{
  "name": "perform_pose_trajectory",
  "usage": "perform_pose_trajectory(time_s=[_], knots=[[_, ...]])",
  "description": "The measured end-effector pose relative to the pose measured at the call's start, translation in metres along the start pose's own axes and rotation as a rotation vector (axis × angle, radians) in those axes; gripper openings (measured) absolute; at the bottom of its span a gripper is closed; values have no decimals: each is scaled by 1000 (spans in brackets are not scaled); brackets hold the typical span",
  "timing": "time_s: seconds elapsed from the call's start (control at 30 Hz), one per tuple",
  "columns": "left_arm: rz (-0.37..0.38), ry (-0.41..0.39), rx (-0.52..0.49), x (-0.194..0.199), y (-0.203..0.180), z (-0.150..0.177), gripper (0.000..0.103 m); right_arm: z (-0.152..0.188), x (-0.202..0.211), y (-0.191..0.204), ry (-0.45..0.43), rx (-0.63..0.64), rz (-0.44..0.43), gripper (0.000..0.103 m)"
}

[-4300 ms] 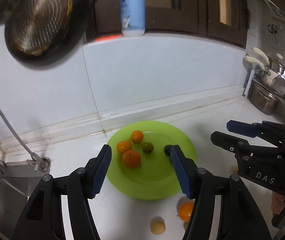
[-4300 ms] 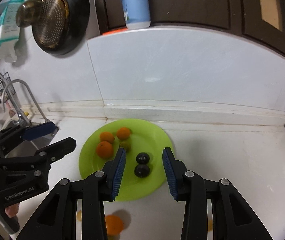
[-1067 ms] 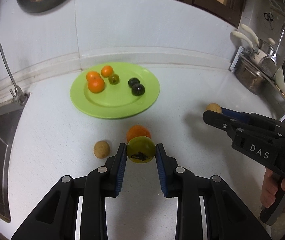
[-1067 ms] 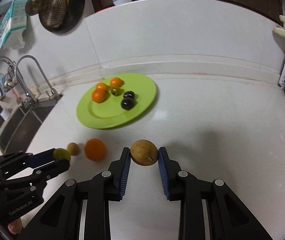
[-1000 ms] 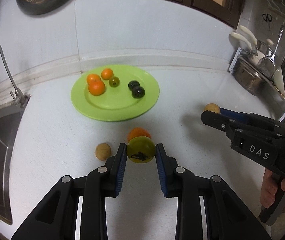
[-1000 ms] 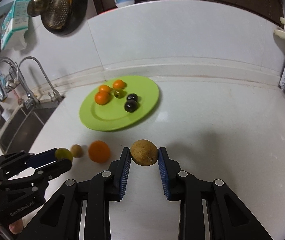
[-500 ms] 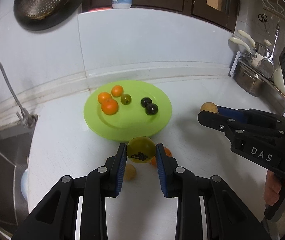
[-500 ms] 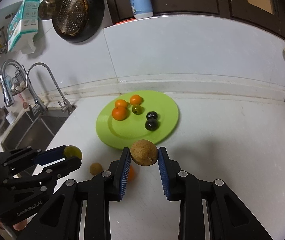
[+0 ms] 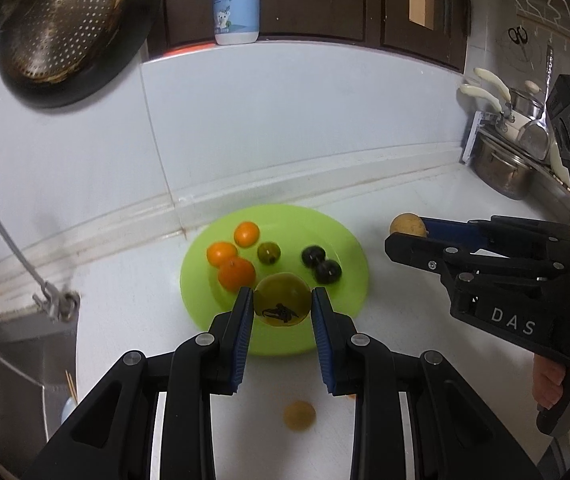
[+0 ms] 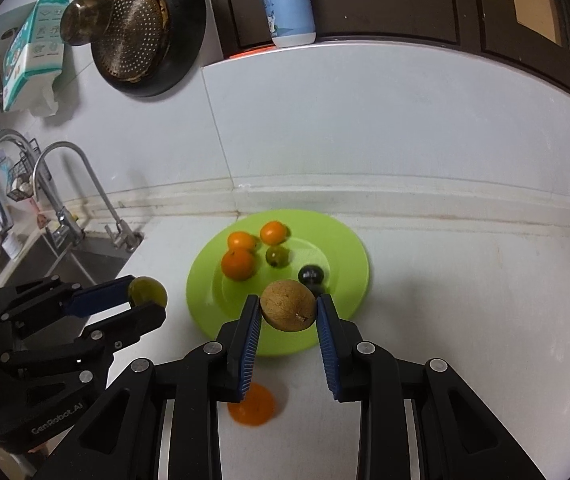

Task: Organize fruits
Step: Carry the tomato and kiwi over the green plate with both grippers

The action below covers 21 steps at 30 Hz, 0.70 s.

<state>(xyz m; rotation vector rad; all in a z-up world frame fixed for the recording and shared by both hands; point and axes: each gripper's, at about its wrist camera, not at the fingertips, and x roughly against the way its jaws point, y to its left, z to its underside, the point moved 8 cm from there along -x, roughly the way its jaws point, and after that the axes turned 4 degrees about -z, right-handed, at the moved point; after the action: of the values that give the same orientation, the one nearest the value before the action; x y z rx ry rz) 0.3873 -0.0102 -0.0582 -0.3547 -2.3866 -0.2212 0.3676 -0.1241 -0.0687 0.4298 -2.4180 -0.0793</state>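
Observation:
My left gripper (image 9: 283, 306) is shut on a yellow-green fruit (image 9: 282, 299) and holds it in the air over the near side of the green plate (image 9: 349, 248). My right gripper (image 10: 288, 312) is shut on a brown round fruit (image 10: 289, 306), also raised over the plate's (image 10: 349, 256) near rim. On the plate lie three oranges (image 9: 237, 274), a small green fruit (image 9: 269, 253) and two dark fruits (image 9: 327, 271). An orange (image 10: 251, 404) and a small tan fruit (image 9: 299, 415) lie on the white counter below the grippers.
A sink (image 10: 65, 264) with taps (image 10: 57, 184) lies at the left. Pots and utensils (image 9: 505, 168) stand at the right end of the counter. A strainer in a dark pan (image 10: 141, 36) hangs on the wall, and a bottle (image 10: 287, 4) stands on the ledge above.
Both grippers have risen and moved forward toward the plate with their fruits still held. The loose orange and tan fruit on the counter have dropped back below the fingers.

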Motion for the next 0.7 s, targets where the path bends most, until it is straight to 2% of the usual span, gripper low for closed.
perform_pose_trajectory(time_s=[0.3,0.7], knots=[[21,16,-2,-34,12,-23,29,-26,-23,-4,-7,3,11,29],[39,63,0,-85,28,-36,29,-45,-71,-13,26,33,33,29]])
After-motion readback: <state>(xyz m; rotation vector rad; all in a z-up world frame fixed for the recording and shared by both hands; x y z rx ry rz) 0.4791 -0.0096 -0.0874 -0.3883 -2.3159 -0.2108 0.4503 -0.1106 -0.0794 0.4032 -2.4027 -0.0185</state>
